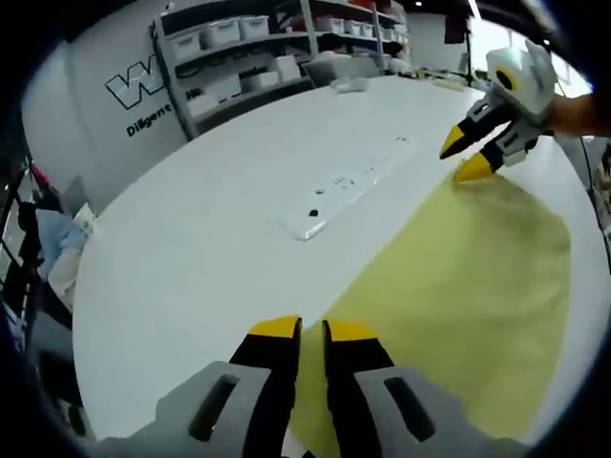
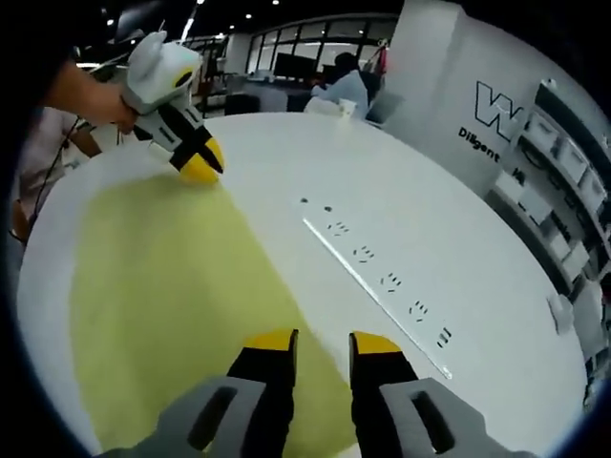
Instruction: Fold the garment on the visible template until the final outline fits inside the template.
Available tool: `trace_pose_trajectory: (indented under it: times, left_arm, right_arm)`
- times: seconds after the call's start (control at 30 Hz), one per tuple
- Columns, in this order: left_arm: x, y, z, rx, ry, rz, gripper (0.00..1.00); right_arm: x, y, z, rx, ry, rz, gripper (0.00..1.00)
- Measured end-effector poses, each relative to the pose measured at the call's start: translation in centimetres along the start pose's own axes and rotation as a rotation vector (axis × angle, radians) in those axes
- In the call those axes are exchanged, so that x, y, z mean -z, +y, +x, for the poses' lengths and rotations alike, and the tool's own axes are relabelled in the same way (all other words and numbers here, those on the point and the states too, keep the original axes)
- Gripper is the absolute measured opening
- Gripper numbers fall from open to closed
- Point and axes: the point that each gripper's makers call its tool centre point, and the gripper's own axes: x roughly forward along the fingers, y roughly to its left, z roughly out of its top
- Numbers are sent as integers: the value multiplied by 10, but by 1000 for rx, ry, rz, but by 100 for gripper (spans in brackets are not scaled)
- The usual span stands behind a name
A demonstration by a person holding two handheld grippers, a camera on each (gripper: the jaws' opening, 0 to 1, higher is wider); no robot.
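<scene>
A pale yellow garment point(image 1: 468, 277) lies spread flat on a round white table point(image 1: 210, 248). In the left gripper view my left gripper point(image 1: 312, 330) sits at the garment's near corner, jaws almost together with cloth running between them. From the right gripper view, the left gripper point(image 2: 201, 168) looks shut on a corner of the garment point(image 2: 162, 286). My right gripper point(image 2: 323, 342) is open, over the garment's edge near the opposite corner. It comes into the left gripper view as the right gripper point(image 1: 466, 156), tips apart, the lower one touching the far corner.
A long flat strip of sockets point(image 1: 344, 186) is set in the tabletop beside the garment, seen also as the strip point(image 2: 382, 277). Shelves with white bins point(image 1: 248, 57) stand behind the table. A person point(image 2: 348, 86) sits at the far side. A hand point(image 2: 86, 95) holds the left gripper.
</scene>
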Motion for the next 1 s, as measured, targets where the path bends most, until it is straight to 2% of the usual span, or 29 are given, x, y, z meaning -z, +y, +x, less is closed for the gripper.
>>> trace_pose_trajectory:
  times: [0.07,0.13,0.27,0.43,0.67,0.8,0.93,1.0]
  left_arm:
    - [-3,-2,-5,9,-45,1,13]
    - [-5,-10,-9,44,-80,6,12]
    - [12,-25,-15,78,-49,17,14]
    - [27,-29,-22,81,-24,11,17]
    - [28,-27,-43,87,-42,-13,19]
    - [27,-33,-56,106,-61,-47,26]
    - [30,-37,-69,111,-68,-40,28]
    - [33,-38,-75,109,-74,-64,30]
  right_arm:
    - [5,2,-8,-7,-1,24,15]
    - [12,13,-14,-55,2,44,15]
    - [31,22,-18,-82,45,33,15]
    - [47,17,-23,-44,92,46,15]
    - [36,26,-40,-55,41,112,19]
    - [26,32,-55,-64,-4,177,27]
    - [23,36,-67,-61,-19,198,30]
    - [23,39,-72,-59,-28,208,30]
